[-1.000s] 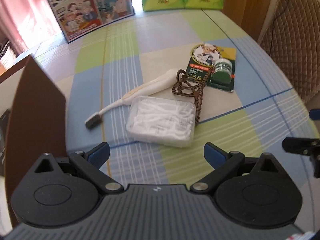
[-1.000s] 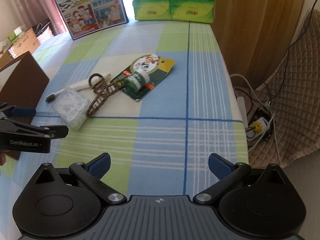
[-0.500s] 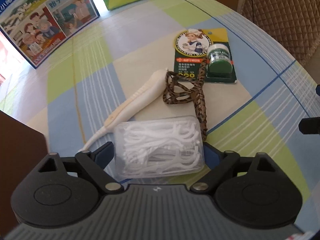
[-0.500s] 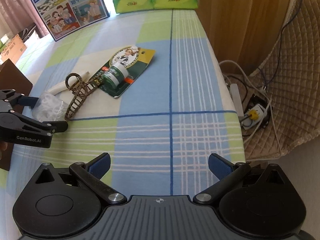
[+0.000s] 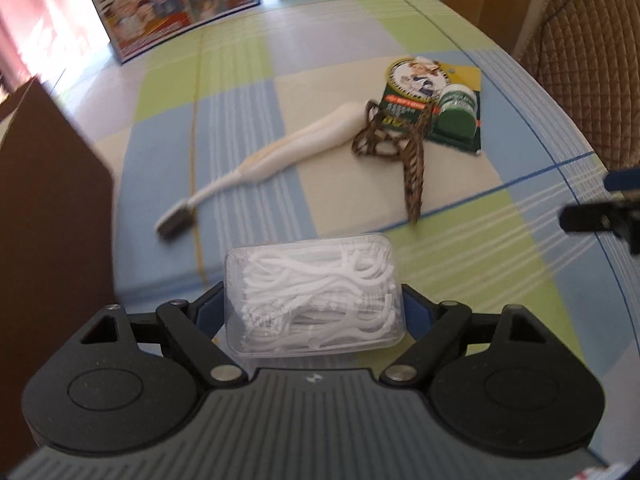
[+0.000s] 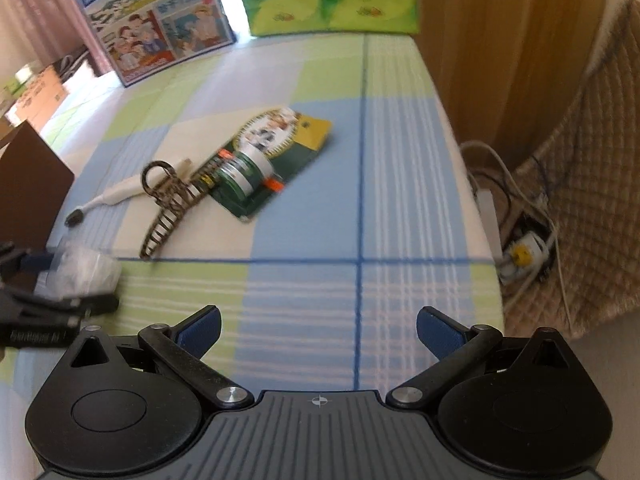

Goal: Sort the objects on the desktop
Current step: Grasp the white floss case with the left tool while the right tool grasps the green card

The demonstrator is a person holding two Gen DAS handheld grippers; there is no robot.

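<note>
Clear plastic floss-pick box pinched in our left tool, long axis across fingers, over near tabletop edge; brown box lies leftward. Our right tool gapes empty.

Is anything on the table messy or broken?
Nothing looks broken or spilled. The only untidy bit: the brown hair clip lies partly over the green product card and beside the white toothbrush, in a loose pile.
</note>
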